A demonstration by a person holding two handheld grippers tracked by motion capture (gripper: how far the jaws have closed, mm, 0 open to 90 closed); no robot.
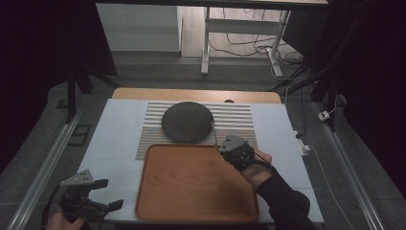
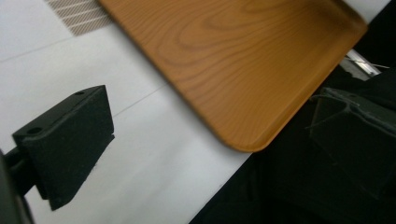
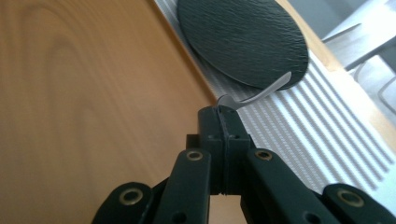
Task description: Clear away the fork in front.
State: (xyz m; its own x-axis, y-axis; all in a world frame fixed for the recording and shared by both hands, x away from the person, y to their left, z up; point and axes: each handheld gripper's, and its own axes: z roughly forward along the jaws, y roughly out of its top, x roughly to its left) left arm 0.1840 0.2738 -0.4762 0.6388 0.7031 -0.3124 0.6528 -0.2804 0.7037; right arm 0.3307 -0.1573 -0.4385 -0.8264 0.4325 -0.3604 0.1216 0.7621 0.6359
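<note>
**Tray bare, right gripper pinching a thin utensil**

Lower left of the high view, the left gripper [image 1: 103, 194] hangs over the surface [image 1: 115, 143] edge, fingers released. The wooden tray [image 1: 196, 182] sits centre. The right gripper [image 1: 230, 149], fingers clenched on a thin metal utensil [image 3: 261, 93], hovers at the tray's upper right corner, beside the dark plate [image 1: 187, 121] on the striped mat [image 1: 234, 120].

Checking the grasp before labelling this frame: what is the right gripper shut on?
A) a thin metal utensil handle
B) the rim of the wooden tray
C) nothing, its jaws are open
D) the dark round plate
A: the right gripper is clamped on a thin metal utensil whose far end reaches the dark plate.
</note>
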